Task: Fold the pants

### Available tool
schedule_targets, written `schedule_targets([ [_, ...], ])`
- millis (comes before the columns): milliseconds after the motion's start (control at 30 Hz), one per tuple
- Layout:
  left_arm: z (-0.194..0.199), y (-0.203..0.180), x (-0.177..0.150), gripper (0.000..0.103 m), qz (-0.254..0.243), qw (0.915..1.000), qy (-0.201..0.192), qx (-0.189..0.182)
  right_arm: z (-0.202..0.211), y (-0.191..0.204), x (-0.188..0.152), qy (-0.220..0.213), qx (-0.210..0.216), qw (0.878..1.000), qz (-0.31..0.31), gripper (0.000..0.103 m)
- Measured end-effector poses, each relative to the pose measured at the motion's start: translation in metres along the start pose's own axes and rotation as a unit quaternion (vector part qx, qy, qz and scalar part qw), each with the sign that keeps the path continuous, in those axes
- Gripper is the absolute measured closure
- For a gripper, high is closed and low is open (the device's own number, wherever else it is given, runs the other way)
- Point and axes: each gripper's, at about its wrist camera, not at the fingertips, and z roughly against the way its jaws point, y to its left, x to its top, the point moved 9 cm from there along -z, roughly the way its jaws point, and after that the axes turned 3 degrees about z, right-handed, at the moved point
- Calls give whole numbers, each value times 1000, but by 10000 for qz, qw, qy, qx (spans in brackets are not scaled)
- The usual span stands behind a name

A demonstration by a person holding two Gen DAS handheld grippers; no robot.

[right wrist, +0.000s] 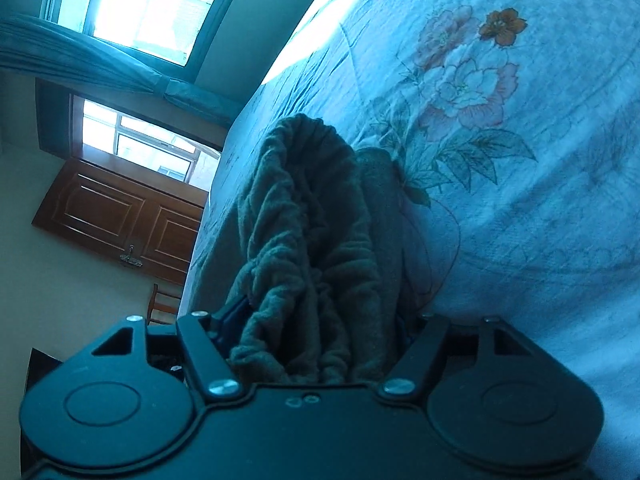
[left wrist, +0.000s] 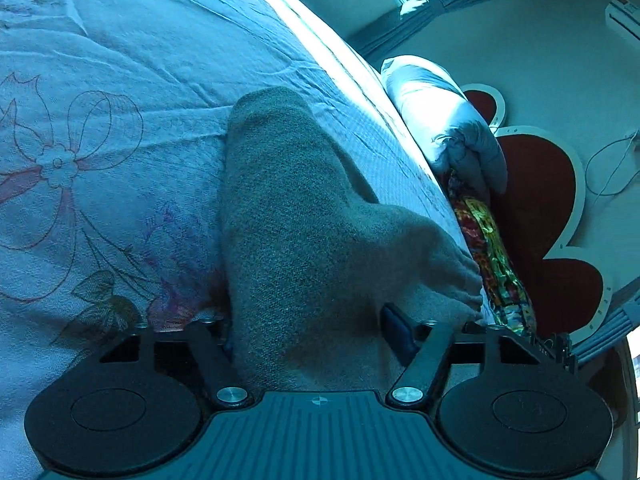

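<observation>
Open bedspread left of pants; pillow crowds right.

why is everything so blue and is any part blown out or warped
Left wrist view: a cyan cast tints the floral white bedsheet; its far edge is blown out, and fisheye bends it. Right wrist view: the bright windows are overexposed, leaving the fuzzy grey-brown pants dim in the right gripper.

Right tongs clamping pants.

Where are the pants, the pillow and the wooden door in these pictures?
pants [left wrist: 296,208], left wrist view, middle of the grey fabric.
pillow [left wrist: 436,108], left wrist view, its pale top.
wooden door [right wrist: 116,216], right wrist view, its panelled face.
</observation>
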Motion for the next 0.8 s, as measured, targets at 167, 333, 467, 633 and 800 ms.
schedule_targets([
  [167, 12, -4, 2, 77, 95, 9986, -313, -419, 10, 26, 10, -97, 311, 9991, 285, 64],
  [333, 33, -27, 47, 78, -215, 9954, -716, -605, -7, 70, 51, -106, 736, 9953, 627, 64],
  [467, 41, -26, 110, 78, -410, 9930, -988, -506, -51, 90, 99, -15, 974, 9924, 748, 64],
  [633, 13, 9, 173, 77, -323, 9924, -1150, -299, -118, 67, 146, -9, 978, 9935, 579, 60],
  [800, -17, 71, 158, 42, 21, 9937, -1110, 175, -126, 8, 141, 97, 138, 9977, 662, 50],
])
